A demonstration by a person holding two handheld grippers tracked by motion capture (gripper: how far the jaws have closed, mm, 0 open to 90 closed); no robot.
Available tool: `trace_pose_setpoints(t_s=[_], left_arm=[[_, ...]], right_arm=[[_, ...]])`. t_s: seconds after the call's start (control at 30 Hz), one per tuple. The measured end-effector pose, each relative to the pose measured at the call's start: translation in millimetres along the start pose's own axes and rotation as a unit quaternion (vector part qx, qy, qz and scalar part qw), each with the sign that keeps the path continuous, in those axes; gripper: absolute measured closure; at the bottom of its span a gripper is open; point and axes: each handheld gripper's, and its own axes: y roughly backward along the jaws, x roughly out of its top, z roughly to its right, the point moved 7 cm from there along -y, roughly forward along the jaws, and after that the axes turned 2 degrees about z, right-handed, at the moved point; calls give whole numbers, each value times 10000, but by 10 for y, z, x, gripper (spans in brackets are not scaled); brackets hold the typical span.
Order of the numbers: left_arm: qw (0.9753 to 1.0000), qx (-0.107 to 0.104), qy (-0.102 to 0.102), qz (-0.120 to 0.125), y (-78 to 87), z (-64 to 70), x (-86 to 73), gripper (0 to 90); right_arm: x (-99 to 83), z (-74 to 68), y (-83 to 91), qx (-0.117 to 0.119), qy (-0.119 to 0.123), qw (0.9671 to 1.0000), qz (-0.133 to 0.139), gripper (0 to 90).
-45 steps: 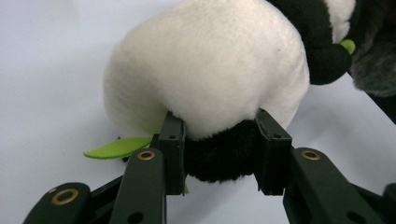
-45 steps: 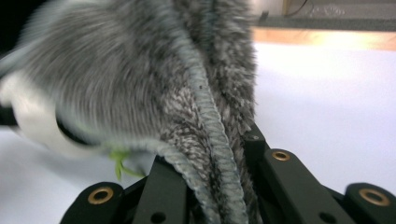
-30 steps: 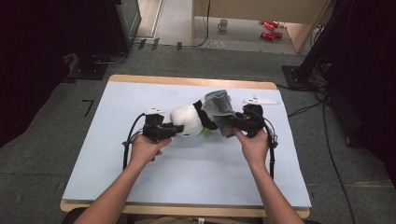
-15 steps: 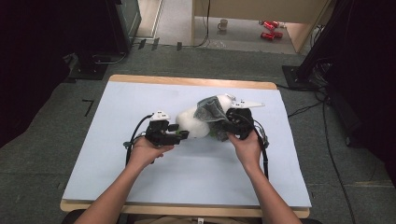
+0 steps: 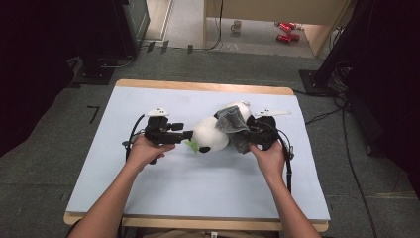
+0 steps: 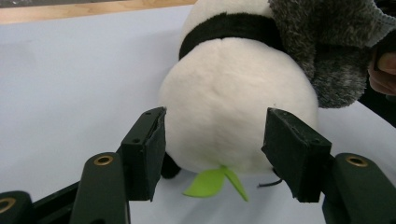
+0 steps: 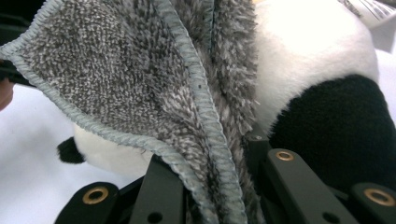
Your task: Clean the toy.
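Note:
A black-and-white panda plush (image 5: 212, 136) lies mid-table, with a green felt leaf (image 5: 192, 146) at its near side. A grey fluffy cloth (image 5: 234, 124) drapes over its right end. My left gripper (image 5: 187, 134) stands open, its jaws on either side of the panda's white rump (image 6: 233, 112), and the leaf (image 6: 212, 182) shows below. My right gripper (image 5: 249, 132) is shut on the stitched edge of the cloth (image 7: 140, 84). Behind the cloth is the panda (image 7: 308, 60), with a black limb close to the right jaw.
The table carries a pale blue mat (image 5: 198, 198) with a wooden rim (image 5: 198, 85) at the far edge. Gripper cables trail beside both hands. On the floor beyond are a mug (image 5: 236, 25), red cans (image 5: 285, 27) and dark equipment at both sides.
The right gripper has drawn the cloth lower over the panda. The panda now sits slightly nearer the person, and the left gripper's jaws have come up around its rump.

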Motion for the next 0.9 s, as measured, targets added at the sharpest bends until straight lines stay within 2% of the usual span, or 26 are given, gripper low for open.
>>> trace_pose_setpoints(t_s=[0.13, 0.27, 0.33, 0.5, 0.6, 0.7, 0.77, 0.8, 0.83, 0.9], left_arm=[[9998, -155, -115, -91, -110, 5, 0, 404], [9989, -282, -323, -171, -227, 42, -31, 417], [9982, -415, -398, -185, -284, 79, -38, 421], [9958, -701, -549, -202, -430, 165, -48, 406], [9941, -862, -634, -202, -492, 189, -69, 378], [9922, -1053, -603, -299, -563, 213, -109, 344], [9912, -1136, -395, -562, -651, 224, -156, 222], [9894, -1251, -270, -691, -698, 244, -189, 181], [9879, -1315, -240, -783, -742, 272, -220, 162], [9871, -1318, -354, -836, -799, 332, -250, 119]], right_arm=[[-55, 77, 51, -62, -51, 9999, -81, 762], [-116, 169, 89, -176, -35, 9997, -172, 753], [-155, 227, 107, -274, 13, 9994, -221, 749], [-233, 317, 135, -407, -120, 9987, -269, 739], [-278, 356, 141, -400, -208, 9987, -249, 735], [-317, 382, 130, -340, -324, 9987, -217, 732], [-340, 396, 112, -355, -357, 9984, -239, 732], [-353, 406, 97, -365, -368, 9983, -261, 731], [-368, 414, 80, -382, -407, 9980, -306, 731], [-387, 418, 45, -427, -459, 9975, -331, 736]])
